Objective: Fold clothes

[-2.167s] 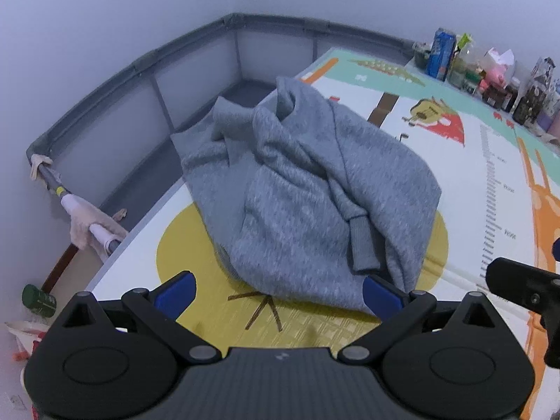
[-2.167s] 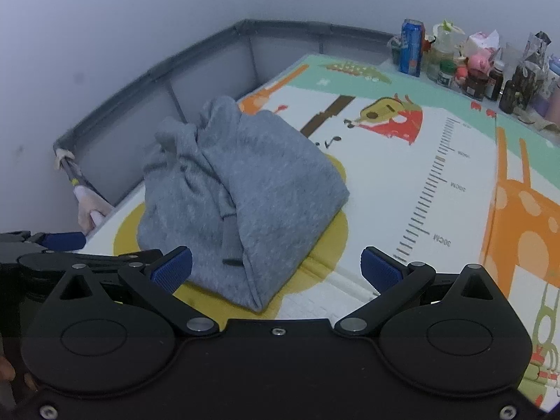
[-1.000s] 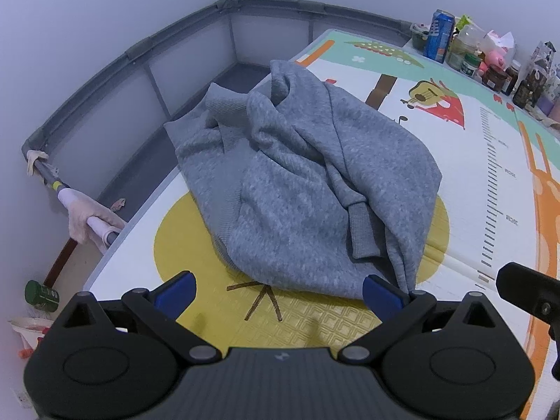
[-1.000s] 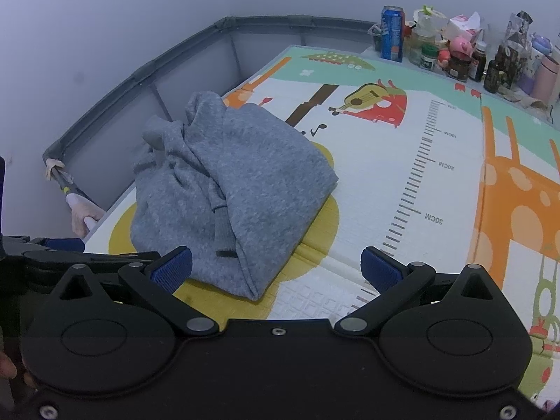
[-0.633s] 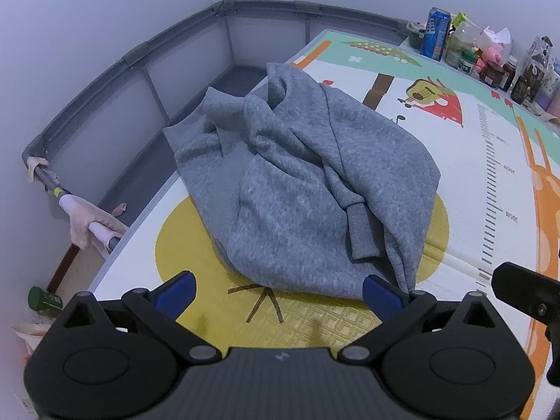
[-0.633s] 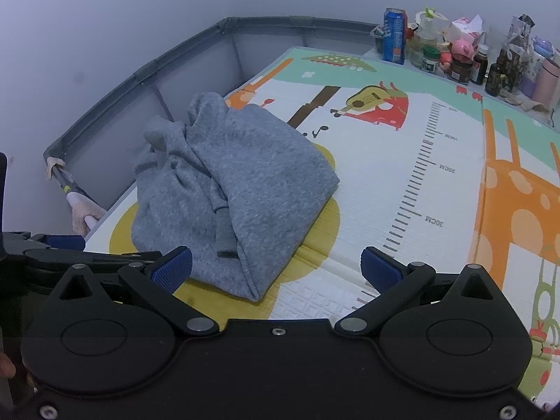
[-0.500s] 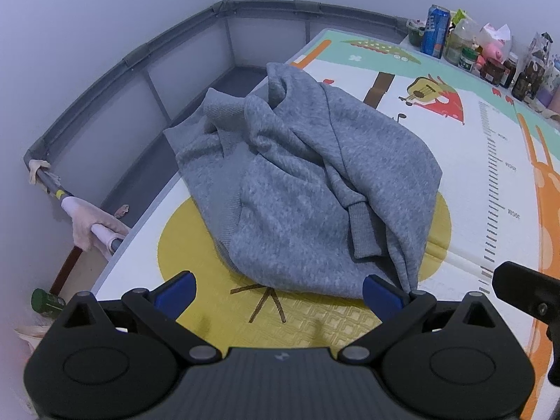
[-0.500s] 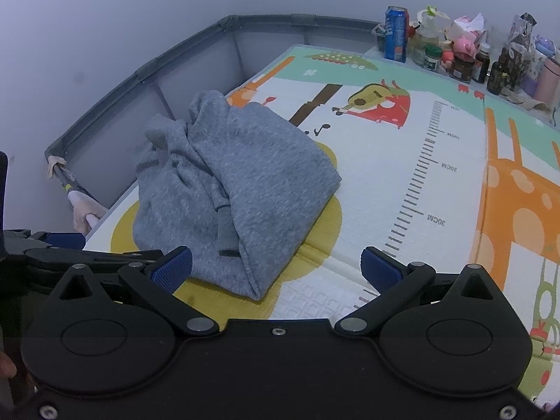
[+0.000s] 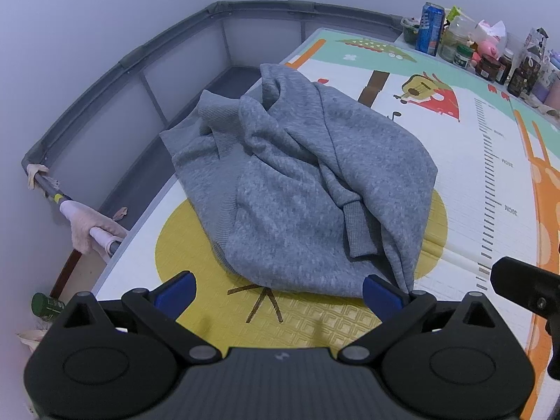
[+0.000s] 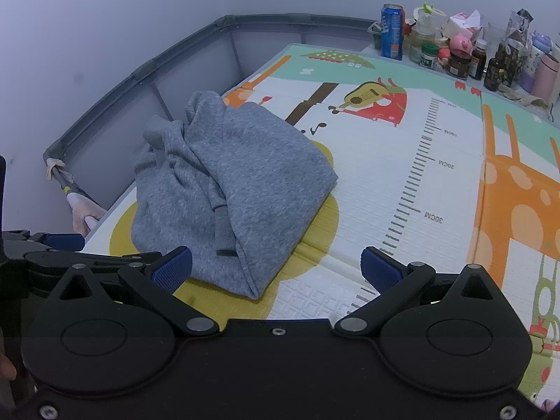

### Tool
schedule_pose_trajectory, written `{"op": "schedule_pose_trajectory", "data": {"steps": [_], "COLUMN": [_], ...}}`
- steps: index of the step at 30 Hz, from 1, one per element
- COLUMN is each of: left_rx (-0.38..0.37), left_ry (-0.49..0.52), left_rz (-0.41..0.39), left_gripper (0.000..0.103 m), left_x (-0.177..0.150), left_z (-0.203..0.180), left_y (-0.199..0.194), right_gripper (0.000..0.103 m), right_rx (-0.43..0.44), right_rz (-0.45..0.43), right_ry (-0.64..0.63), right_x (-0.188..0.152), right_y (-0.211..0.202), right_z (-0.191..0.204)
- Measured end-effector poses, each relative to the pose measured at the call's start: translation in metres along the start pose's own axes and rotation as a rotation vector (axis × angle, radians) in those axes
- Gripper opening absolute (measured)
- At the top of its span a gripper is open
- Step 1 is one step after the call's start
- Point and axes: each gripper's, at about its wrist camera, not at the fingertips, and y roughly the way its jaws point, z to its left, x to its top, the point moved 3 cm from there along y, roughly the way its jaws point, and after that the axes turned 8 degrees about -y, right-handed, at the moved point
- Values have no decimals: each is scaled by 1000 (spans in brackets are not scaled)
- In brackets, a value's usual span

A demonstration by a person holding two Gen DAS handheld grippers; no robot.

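A grey sweatshirt [image 9: 297, 182] lies in a rumpled heap on the play mat [image 9: 490, 182], over a yellow circle print. One ribbed cuff [image 9: 357, 227] rests on top near its front edge. In the right wrist view the same sweatshirt [image 10: 238, 185] sits left of centre. My left gripper [image 9: 278, 288] hovers open just short of the garment's near hem, holding nothing. My right gripper [image 10: 276, 269] is open too, above the hem's right corner. The left gripper's body [image 10: 52, 248] shows at the left edge of the right wrist view.
A grey fence panel [image 9: 140, 80] borders the mat on the left and far side. A cloth-wrapped pole [image 9: 87, 224] leans at the left edge. Cans, jars and bottles [image 10: 455, 49] crowd the far right corner. The mat right of the sweatshirt shows a ruler print [image 10: 420, 189].
Both grippers drifted slightly, so the sweatshirt shifts a little in view. The sweatshirt itself has not moved, and both grippers stay open.
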Motion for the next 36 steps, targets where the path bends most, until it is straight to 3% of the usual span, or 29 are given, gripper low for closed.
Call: {"op": "schedule_pose_trajectory", "data": {"steps": [36], "left_rx": [-17], "left_ry": [35], "left_rz": [15], "left_gripper": [103], "left_x": [2], "left_z": [-5], "left_y": [4], "right_gripper": [103], "right_rx": [2], "right_rz": [17], "right_ry": [17], "right_x": [0], "right_y": [3], "right_z": [-2]}}
